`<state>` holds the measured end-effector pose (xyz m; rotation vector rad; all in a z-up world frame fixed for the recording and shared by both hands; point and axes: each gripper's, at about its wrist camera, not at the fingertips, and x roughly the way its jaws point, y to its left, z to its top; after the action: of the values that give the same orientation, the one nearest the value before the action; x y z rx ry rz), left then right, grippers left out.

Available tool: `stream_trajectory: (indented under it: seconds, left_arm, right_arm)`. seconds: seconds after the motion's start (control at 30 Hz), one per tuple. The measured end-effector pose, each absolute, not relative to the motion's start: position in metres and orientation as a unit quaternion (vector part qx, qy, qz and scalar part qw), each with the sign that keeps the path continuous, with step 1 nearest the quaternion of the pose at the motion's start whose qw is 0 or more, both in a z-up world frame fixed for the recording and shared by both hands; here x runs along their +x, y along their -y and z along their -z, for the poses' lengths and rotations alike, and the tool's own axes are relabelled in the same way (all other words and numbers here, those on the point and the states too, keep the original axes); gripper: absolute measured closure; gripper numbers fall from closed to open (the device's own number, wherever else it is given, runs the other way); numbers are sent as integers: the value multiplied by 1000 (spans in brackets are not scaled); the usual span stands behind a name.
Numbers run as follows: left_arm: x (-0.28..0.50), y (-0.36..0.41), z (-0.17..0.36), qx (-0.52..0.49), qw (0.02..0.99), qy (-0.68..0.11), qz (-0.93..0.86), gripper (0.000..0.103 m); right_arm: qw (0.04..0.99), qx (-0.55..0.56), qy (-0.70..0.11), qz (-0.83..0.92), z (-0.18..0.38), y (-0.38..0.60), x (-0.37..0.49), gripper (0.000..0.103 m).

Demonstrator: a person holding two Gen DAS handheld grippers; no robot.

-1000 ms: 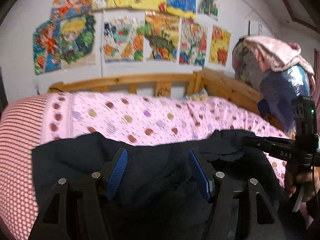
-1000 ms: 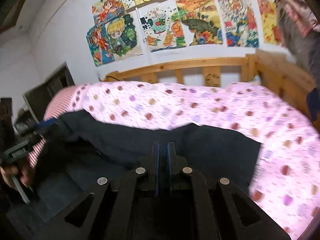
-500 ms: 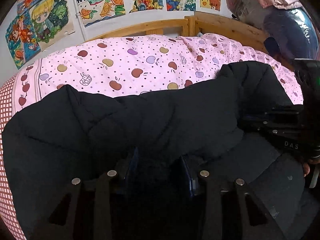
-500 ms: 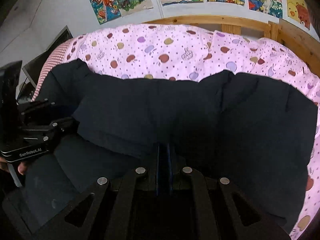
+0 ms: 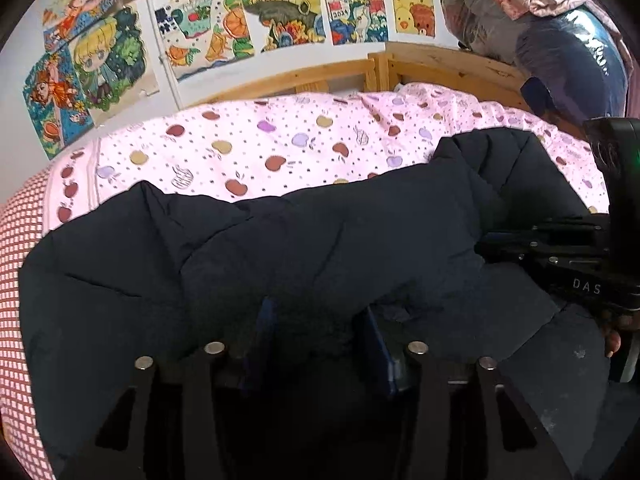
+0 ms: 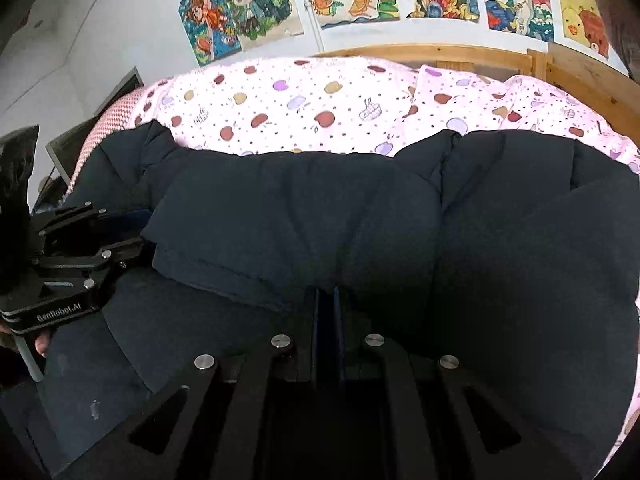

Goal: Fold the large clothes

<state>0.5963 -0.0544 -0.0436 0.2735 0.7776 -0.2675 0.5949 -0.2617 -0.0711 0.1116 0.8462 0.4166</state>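
The black padded coat (image 5: 320, 248) lies across the near part of the bed, on the pink apple-print cover (image 5: 280, 148), with one padded layer already doubled over a flatter layer beneath it. Both grippers sit low at the near edge of that upper layer.

The right gripper (image 6: 326, 312) has its jaws closed almost together at the coat's edge; they look pinched on the fabric, though the cloth between the blue pads is too dark to make out for certain. The left gripper (image 5: 320, 332) has its jaws about half apart and has just been opening them; a thick bunch of coat sits between the pads, and I cannot tell whether they still press on it.

The likely trouble is uneven release. If 1 side lets go while the other holds, the puffy layer may spring back or slide askew, leaving a crooked fold. The slippery cloth could also drag along with a withdrawing finger. Behind the bed stand a wooden frame (image 5: 440, 60) and a wall of cartoon posters (image 5: 280, 16)
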Motion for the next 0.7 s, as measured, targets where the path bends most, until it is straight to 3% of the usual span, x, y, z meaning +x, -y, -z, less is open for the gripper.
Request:
stream_trajectory:
  seconds: [0.13,0.23,0.4,0.57,0.7]
  left_arm:
    - [586,47,29,102,918,-364,122,30]
    - [577,40,16,77,926,-352,109,25]
    - [559,31,-6,42,933,-345,91,17]
    - [538,32,-27,42,940,-329,77,2]
    - [519,39,-46,54,946,-311,78,0]
  right_arm:
    - [893,70,-403,-190,62,269,590,95]
    - [896,69,-402,-175,54,272,582,90]
    - [909,49,-384,-158,33,276,556,46]
    - [920,47,-358,-155,-1,285,534,41]
    - [928,44,-338,-151,-26,290,519,34]
